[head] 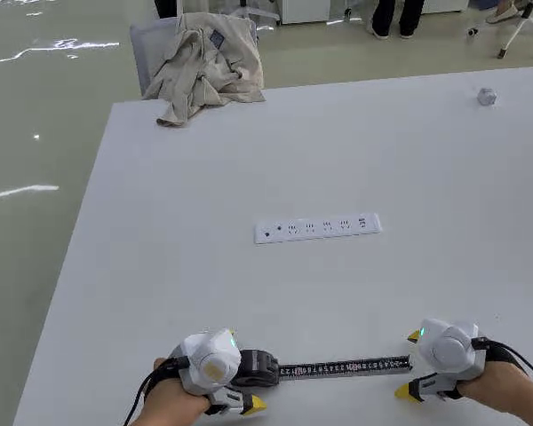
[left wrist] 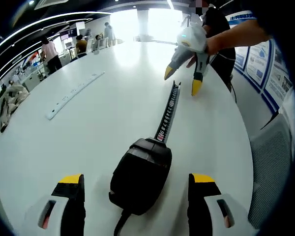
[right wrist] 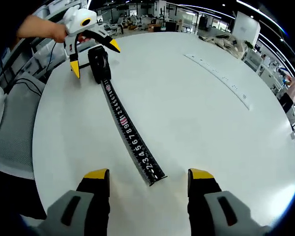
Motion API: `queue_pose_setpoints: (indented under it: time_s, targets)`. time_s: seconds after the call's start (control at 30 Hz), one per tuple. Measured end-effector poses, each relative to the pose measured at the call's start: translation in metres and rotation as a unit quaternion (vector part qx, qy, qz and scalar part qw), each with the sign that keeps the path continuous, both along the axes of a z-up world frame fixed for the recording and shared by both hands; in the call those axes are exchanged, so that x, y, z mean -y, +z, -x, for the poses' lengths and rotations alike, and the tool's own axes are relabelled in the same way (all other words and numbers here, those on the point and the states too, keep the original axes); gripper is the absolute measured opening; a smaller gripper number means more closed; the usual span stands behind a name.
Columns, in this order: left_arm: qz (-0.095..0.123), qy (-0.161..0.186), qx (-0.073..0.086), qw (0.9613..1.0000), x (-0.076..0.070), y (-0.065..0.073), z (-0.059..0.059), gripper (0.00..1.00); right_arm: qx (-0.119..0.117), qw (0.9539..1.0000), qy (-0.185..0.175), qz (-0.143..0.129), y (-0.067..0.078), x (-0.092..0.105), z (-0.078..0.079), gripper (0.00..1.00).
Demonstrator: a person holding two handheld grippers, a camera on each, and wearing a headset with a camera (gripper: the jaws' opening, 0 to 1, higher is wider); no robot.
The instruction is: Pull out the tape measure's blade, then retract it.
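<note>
A black tape measure point(head: 256, 367) lies on the white table point(head: 249, 177) near its front edge, with the blade point(head: 345, 366) drawn out to the right and lying flat. My left gripper point(head: 249, 373) is open, its yellow-tipped jaws either side of the case point(left wrist: 140, 174) without touching it. My right gripper point(head: 408, 364) is open too, and the blade's hooked end point(right wrist: 155, 178) lies between its jaws, ungripped. In the right gripper view the blade point(right wrist: 125, 128) runs back to the case point(right wrist: 99, 61) and the left gripper point(right wrist: 94, 58). The left gripper view shows the right gripper point(left wrist: 182, 81) at the blade's point(left wrist: 168, 113) far end.
A white power strip point(head: 318, 227) lies mid-table. A beige jacket point(head: 204, 62) is draped over a chair at the far left corner. A small white object point(head: 487, 96) sits far right. The table's left edge drops to the floor.
</note>
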State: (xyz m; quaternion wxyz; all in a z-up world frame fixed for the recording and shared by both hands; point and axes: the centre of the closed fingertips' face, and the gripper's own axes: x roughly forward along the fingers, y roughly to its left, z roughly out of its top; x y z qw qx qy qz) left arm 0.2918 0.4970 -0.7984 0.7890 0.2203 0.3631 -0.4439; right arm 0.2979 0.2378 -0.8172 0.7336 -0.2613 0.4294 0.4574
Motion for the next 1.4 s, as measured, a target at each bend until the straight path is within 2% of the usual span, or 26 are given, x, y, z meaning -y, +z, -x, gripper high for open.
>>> queue_pose_setpoints:
  time_s: [0.03,0.1,0.17,0.27,0.3,0.43,0.53,0.7,0.77,0.93,1.13,1.2,1.3,1.4]
  targets:
    - [0.008,0.021,0.002,0.9997,0.000,0.003,-0.002,0.84,-0.007,0.9999,-0.015,-0.003,-0.002,0.001,0.001,0.67]
    - [0.010,0.042,-0.007,0.9990,-0.001,0.002,-0.002,0.86,-0.008,0.9996,-0.028,-0.004,-0.003,0.002,0.001,0.70]
    - [0.013,0.054,0.002,0.9985,-0.001,0.004,-0.005,0.90,-0.009,0.9990,-0.043,-0.002,-0.001,0.005,0.002,0.74]
    - [0.024,0.087,-0.012,0.9958,0.000,0.003,-0.001,0.95,-0.009,0.9966,-0.080,-0.018,0.001,0.008,0.000,0.79]
    - [0.025,0.092,-0.010,0.9954,-0.001,0.003,-0.001,0.97,-0.006,0.9953,-0.094,-0.026,0.004,0.008,-0.001,0.80]
    - [0.030,0.110,-0.011,0.9934,-0.004,0.002,0.005,0.99,-0.005,0.9932,-0.113,-0.027,0.006,0.012,0.001,0.86]
    - [0.039,0.136,-0.017,0.9898,-0.009,0.003,0.007,1.00,-0.007,0.9913,-0.127,-0.034,0.007,0.013,0.003,0.88]
    - [0.038,0.164,-0.016,0.9856,-0.019,0.004,0.010,1.00,-0.009,0.9878,-0.149,-0.044,0.011,0.013,0.009,0.92]
    - [0.043,0.176,-0.019,0.9832,-0.022,0.005,0.012,1.00,-0.010,0.9856,-0.161,-0.051,0.010,0.013,0.010,0.93]
    - [0.051,0.205,-0.014,0.9773,-0.030,0.008,0.014,1.00,-0.011,0.9806,-0.185,-0.064,0.016,0.010,0.015,0.97]
    - [0.067,0.246,-0.006,0.9669,-0.036,0.016,0.016,1.00,-0.007,0.9744,-0.212,-0.075,0.019,0.008,0.021,1.00]
    - [0.069,0.254,-0.007,0.9647,-0.038,0.017,0.018,1.00,-0.008,0.9725,-0.218,-0.081,0.021,0.007,0.024,1.00]
    - [0.075,0.278,-0.003,0.9578,-0.042,0.019,0.020,1.00,-0.006,0.9699,-0.229,-0.084,0.020,0.007,0.028,1.00]
    - [0.073,0.294,-0.006,0.9531,-0.045,0.019,0.026,1.00,-0.001,0.9665,-0.242,-0.087,0.023,0.009,0.030,1.00]
